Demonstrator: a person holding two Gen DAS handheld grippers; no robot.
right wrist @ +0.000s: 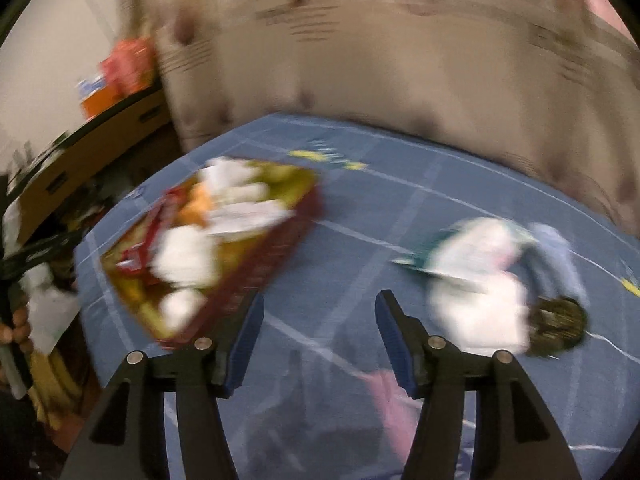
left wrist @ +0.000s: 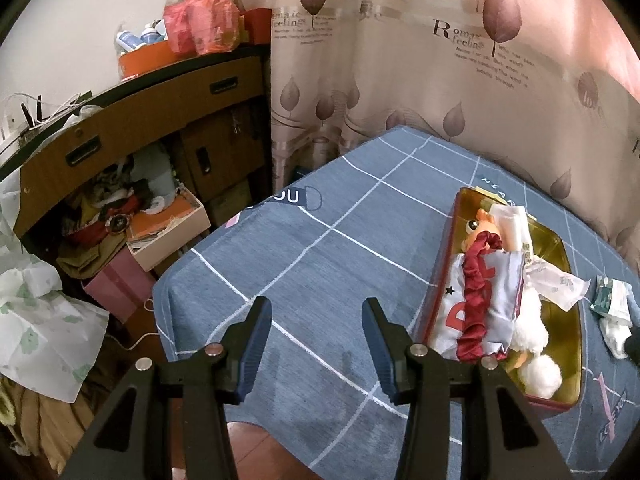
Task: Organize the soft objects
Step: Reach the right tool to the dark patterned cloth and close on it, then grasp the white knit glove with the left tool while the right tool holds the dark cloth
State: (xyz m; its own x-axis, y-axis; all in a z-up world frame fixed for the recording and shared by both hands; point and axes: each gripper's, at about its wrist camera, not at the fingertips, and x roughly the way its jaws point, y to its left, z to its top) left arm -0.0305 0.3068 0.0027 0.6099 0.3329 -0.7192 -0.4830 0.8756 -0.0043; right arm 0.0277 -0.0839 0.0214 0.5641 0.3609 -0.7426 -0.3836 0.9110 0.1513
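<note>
Both grippers hung empty above the table, the left gripper (left wrist: pixel 316 344) with its jaws wide and the right gripper (right wrist: pixel 318 344) likewise spread. The tin (left wrist: pixel 568 364) already held a plush duck (left wrist: pixel 524 332), a white pouch (left wrist: pixel 476 312) and a red scrunchie (left wrist: pixel 478 300). Still loose to the right of it lay a white-and-green bundle (right wrist: pixel 476 280), with a dark round thing (right wrist: pixel 558 326) touching its far side; blur hid what either was. The next step was probably to fetch that bundle: approach low, close on its thick middle rather than a trailing edge, and lift clear of the tin's rim before lowering. The blue checked cloth (left wrist: pixel 312 248) covered the table; behind it hung a leaf-print curtain (left wrist: pixel 400 60), and a cluttered wooden desk (left wrist: pixel 140 120) stood at the left
</note>
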